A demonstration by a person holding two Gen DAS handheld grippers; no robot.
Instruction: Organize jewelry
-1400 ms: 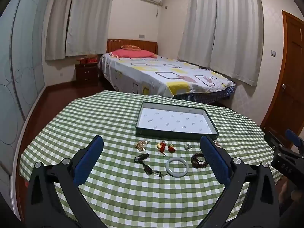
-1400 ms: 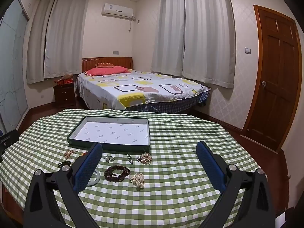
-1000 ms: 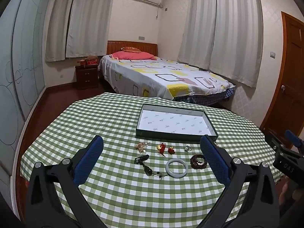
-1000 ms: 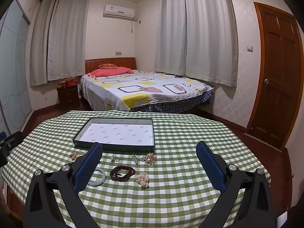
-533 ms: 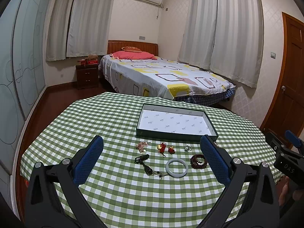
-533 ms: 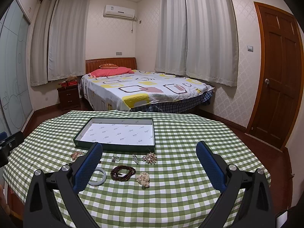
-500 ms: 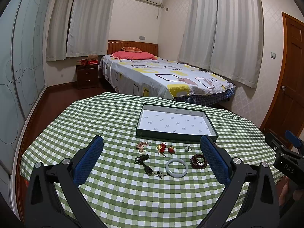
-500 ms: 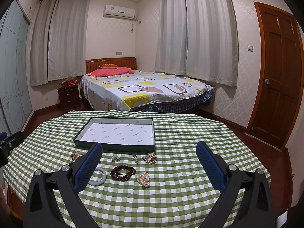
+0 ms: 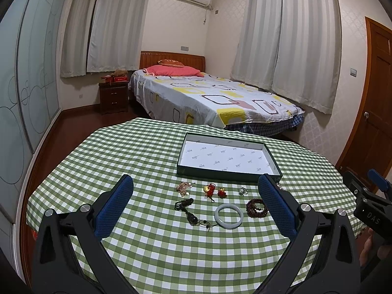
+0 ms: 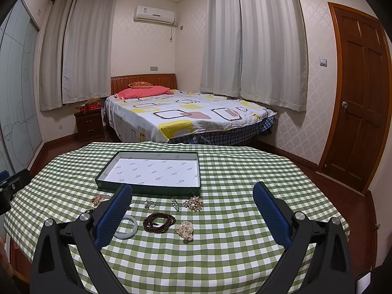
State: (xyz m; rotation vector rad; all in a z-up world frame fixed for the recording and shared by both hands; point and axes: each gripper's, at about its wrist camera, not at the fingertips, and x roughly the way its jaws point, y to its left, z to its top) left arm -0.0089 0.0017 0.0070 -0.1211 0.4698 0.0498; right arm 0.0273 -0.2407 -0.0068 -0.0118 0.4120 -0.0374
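I held both the left gripper [image 9: 196, 204] and right gripper [image 10: 192, 213] open above the jewelry, nothing yet moved into the tray [image 9: 274, 164]; a first pick came next.

Your left hand-held gripper [image 9: 195, 203] camera looks forward over the counter [image 9: 122, 161] toward the bed [image 9: 208, 95]. Your right hand-held gripper [image 10: 192, 207] camera sits alongside, facing likewise. Both share the tray [image 9: 227, 172], ahead of each.
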